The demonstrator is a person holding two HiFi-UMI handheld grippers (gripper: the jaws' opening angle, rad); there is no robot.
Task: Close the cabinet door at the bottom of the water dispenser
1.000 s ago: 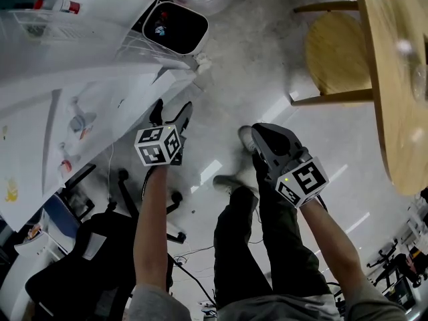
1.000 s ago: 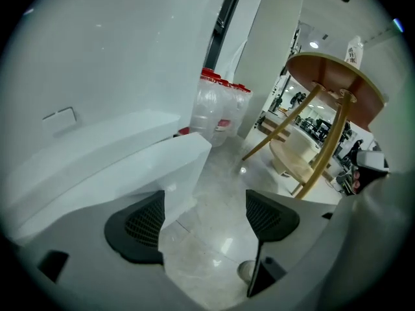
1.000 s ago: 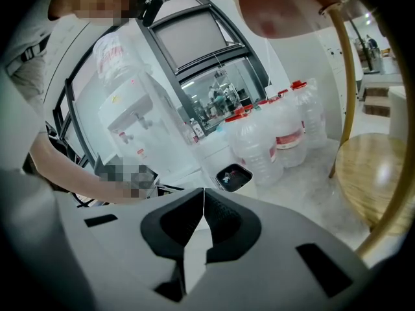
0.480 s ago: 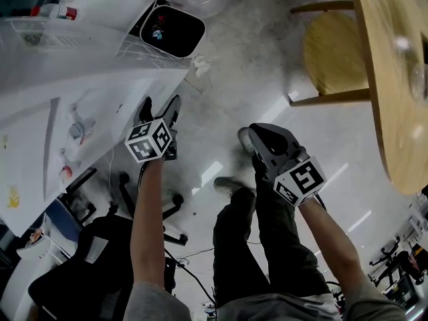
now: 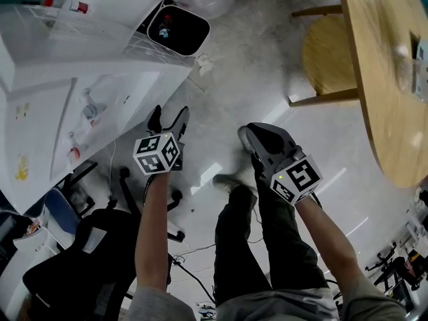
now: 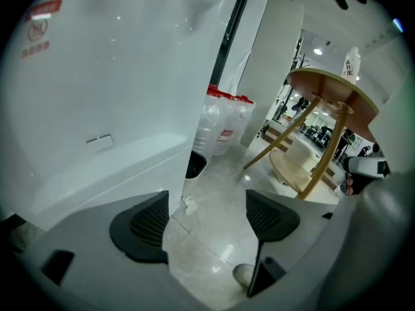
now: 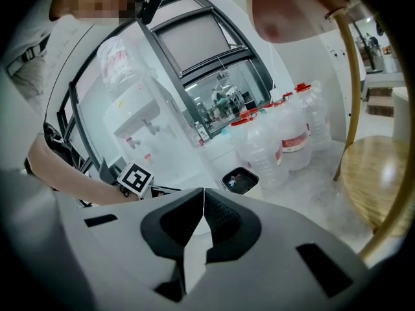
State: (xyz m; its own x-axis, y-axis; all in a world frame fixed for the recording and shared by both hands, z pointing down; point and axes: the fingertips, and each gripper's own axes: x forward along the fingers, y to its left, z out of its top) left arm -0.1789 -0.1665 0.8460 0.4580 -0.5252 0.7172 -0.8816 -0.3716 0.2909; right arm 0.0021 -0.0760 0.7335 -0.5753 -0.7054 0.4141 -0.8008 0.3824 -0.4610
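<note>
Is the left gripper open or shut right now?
Open. In the left gripper view the left gripper has its two black pads well apart, with only floor showing between them; nothing is held.

The right tool [image 7: 203, 205] has its jaws touching at the tips, with water jugs [image 7: 285, 138] and a dark bin [image 7: 239, 181] beyond.

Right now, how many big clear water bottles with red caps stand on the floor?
3 clear red-capped water bottles show in the right gripper view, in a row by the white bin: left bottle, middle bottle, right bottle. More may be hidden.
</note>
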